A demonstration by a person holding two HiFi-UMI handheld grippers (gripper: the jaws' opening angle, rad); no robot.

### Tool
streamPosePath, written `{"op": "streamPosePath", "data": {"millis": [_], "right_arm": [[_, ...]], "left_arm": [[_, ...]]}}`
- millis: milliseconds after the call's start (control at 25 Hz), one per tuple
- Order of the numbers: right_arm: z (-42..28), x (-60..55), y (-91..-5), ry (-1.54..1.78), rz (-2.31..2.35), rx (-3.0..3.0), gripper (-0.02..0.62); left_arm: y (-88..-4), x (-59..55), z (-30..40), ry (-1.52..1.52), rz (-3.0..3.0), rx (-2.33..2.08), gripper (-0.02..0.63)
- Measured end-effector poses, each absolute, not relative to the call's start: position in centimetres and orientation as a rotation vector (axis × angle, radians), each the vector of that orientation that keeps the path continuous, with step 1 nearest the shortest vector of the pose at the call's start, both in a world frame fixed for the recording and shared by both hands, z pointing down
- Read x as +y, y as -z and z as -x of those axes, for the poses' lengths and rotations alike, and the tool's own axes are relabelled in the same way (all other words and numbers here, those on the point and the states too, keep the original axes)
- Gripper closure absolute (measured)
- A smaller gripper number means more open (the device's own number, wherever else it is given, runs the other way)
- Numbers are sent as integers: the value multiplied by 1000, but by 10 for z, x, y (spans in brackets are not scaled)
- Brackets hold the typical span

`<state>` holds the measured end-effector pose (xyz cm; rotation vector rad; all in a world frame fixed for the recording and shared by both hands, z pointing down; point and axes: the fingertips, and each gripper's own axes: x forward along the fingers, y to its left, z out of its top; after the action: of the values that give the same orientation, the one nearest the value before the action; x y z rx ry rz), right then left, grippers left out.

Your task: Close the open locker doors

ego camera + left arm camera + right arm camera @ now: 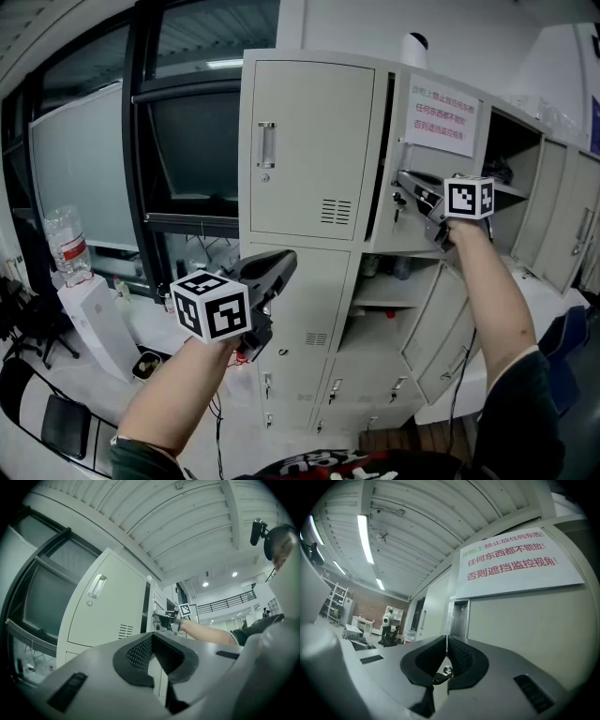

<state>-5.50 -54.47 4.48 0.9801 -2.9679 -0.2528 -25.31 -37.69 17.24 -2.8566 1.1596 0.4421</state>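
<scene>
At the lockers (300, 291), the top-left door (309, 150) looks shut; the signed door (459, 166) is ajar, with the right gripper (403, 178), fingers clenched on nothing, at its edge. Far-right doors (558, 211) and lower doors (445, 347) gape (most work likely remains). The left gripper (283, 261), fingers clenched too, hangs lower.

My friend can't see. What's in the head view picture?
A person's arms reach toward a beige locker bank with several doors open. The right gripper is at the upper door bearing a paper notice; the left gripper is lower, before the lockers.
</scene>
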Motion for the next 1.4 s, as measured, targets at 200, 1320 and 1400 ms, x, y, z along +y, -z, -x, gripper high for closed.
{"op": "streamPosePath", "data": {"millis": [200, 1320, 1400], "right_arm": [[61, -559, -45, 247, -1043, -2939, 555], [63, -599, -45, 108, -1219, -2912, 557], [64, -599, -45, 109, -1221, -2913, 557]], "left_arm": [[-177, -381, 260, -438, 2860, 1167, 598], [-196, -401, 271, -436, 2889, 1171, 598], [-198, -400, 272, -434, 2890, 1178, 598]]}}
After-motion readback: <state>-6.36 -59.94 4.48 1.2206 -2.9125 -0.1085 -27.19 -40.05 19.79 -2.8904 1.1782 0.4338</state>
